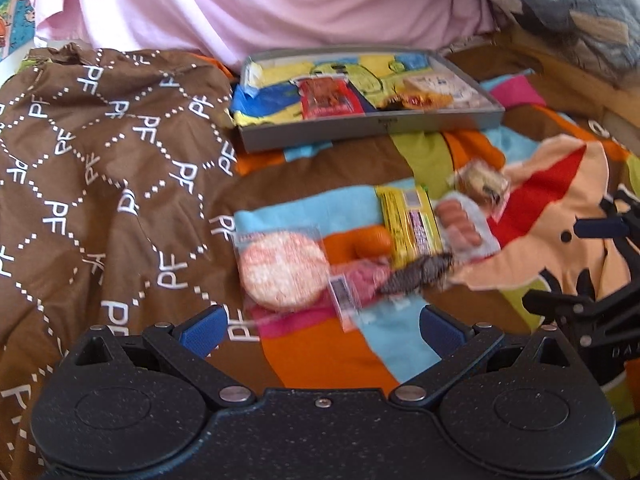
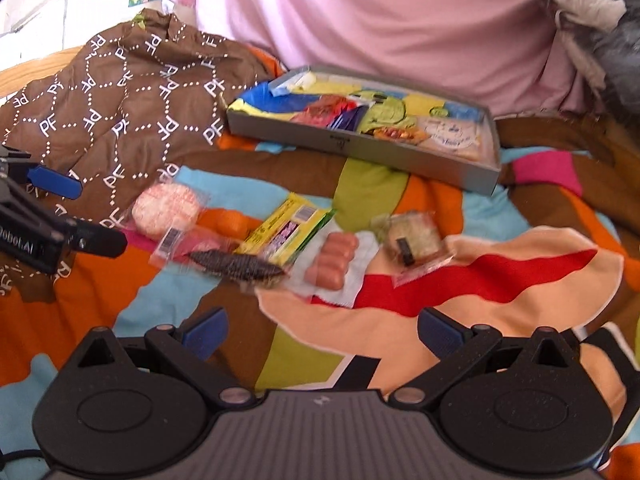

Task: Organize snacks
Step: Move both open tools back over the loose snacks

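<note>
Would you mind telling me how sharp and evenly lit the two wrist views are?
Left wrist view: the snacks are motion-smeared, the gripper body stays crisp, the fisheye bends the tray. Right wrist view: similar blur over the snacks, with the white wall at upper left blown out.

Letters you can read

The brown cloth with white dotted diamonds (image 1: 100, 160) says "PF" all over. The black left gripper (image 2: 54, 210) shows "obot.AI". Snack pack words are too blurry.
</note>
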Available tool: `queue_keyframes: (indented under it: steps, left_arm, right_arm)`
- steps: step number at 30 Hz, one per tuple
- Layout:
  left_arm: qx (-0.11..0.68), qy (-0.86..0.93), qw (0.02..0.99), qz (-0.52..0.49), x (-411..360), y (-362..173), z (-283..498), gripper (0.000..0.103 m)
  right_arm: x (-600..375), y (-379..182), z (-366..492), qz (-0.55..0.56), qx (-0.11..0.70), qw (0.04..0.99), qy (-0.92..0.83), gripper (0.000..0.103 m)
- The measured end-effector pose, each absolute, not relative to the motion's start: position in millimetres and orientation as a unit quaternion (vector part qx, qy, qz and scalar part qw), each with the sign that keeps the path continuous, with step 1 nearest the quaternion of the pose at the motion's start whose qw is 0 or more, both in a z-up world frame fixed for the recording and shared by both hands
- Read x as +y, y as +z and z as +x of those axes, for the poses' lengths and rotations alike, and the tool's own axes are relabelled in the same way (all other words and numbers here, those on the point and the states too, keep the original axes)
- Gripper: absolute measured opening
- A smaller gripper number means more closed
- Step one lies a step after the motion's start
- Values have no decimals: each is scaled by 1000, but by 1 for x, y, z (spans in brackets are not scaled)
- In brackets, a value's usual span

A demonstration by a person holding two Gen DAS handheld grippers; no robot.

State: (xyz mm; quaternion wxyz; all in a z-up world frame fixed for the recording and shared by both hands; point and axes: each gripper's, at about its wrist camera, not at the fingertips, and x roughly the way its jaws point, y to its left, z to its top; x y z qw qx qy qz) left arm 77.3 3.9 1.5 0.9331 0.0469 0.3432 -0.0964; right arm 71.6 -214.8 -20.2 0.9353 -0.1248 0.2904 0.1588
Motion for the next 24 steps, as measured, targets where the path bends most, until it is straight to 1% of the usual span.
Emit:
queue_keyframes:
  steps: [12,24]
  left_arm:
    - [360,-115,923,78,-4,-11,80,102]
    - [354,-150,913,133,-20,-11,96,102]
  right_arm:
    - [-218,-28,89,-97,329,925,161,103]
    - [-216,-28,103,-101,318,930,151,103]
